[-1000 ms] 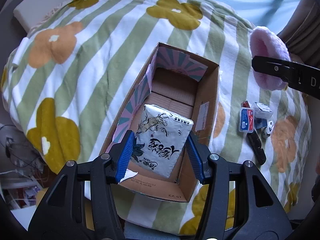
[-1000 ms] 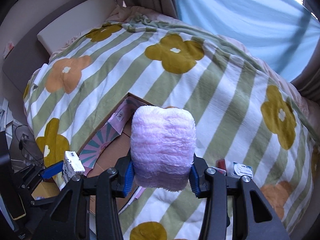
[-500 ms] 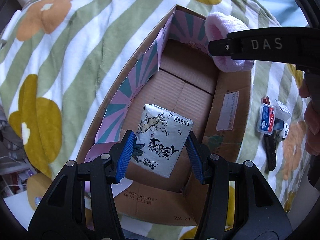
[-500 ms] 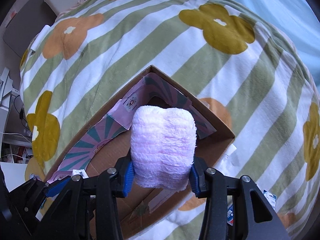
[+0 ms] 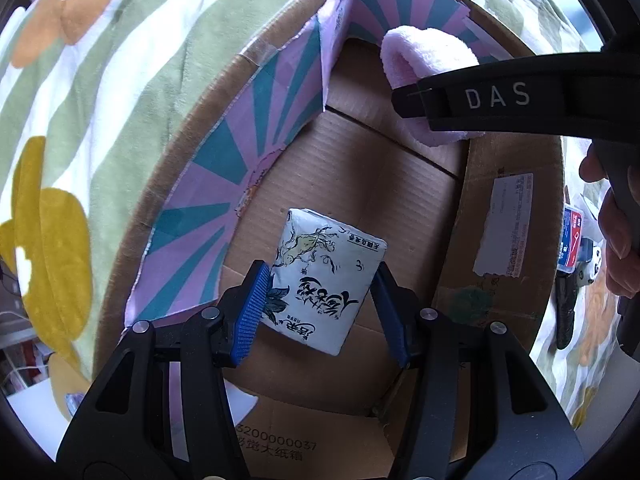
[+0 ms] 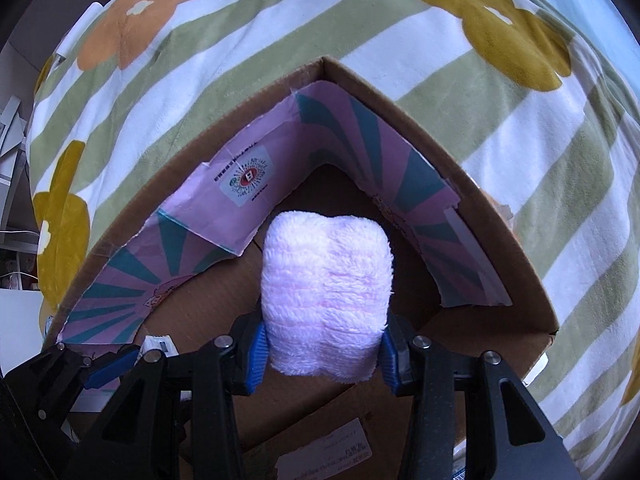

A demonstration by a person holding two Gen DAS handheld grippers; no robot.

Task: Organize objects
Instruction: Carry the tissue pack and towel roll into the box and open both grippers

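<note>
- A big soft blanket (image 6: 520,152) covers the bed. It has green and white stripes, with yellow and orange flowers on it.
- An open cardboard box (image 5: 508,216) sits on the blanket. Pink and teal striped paper (image 5: 224,184) lines some of its inside walls.
- At the left edge of the right wrist view there is a bit of white furniture (image 6: 16,300) and some wires.
- The left gripper (image 5: 320,312) points down into the box. Its blue pads (image 5: 252,312) pinch a white tissue pack (image 5: 324,280) with black writing, one pad on each side. The pack hangs over the brown floor of the box, at the near end.
- The right gripper (image 6: 324,354) also points down into the box. It squeezes a fluffy pink towel roll (image 6: 326,292) between its pads. The roll is at the far end of the box, near the corner with the striped paper.
- The two grippers are close, side by side in the box.
- A hand (image 5: 616,224) holds the right gripper.
- Some small things (image 5: 572,240) lie on the blanket just outside the box. They are too small to tell.
</note>
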